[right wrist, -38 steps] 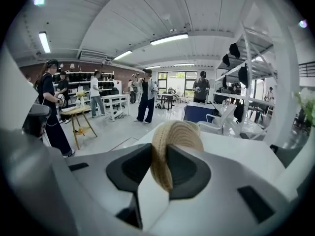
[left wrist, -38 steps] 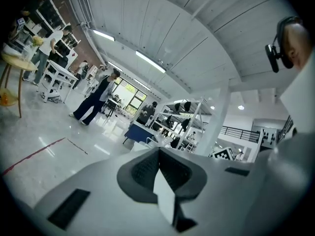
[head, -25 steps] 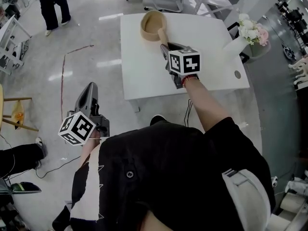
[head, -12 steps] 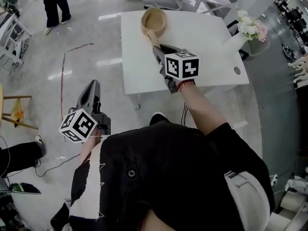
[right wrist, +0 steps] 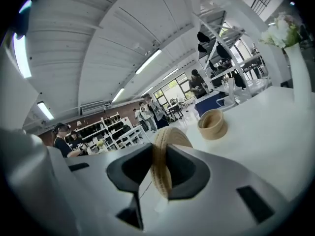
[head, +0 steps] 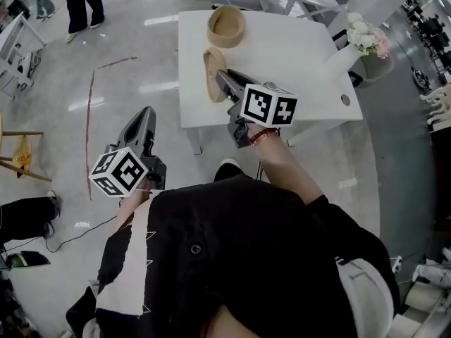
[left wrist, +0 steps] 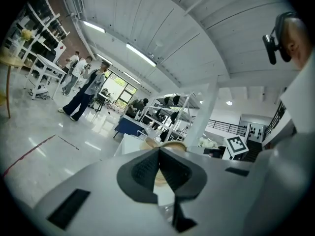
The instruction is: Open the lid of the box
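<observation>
- My right tool [head: 224,80] is clamped on the lid [head: 211,65], held on edge, centre of frame.
- Box [head: 225,25] sits open on the counter [head: 296,55], upper centre.
- My left tool [head: 145,114] is closed and empty, lower left.

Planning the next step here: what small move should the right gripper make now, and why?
Probably lower the lid onto the bare table beside the box and let go: the right gripper grips it on edge above the table, and the box already stands open.
</observation>
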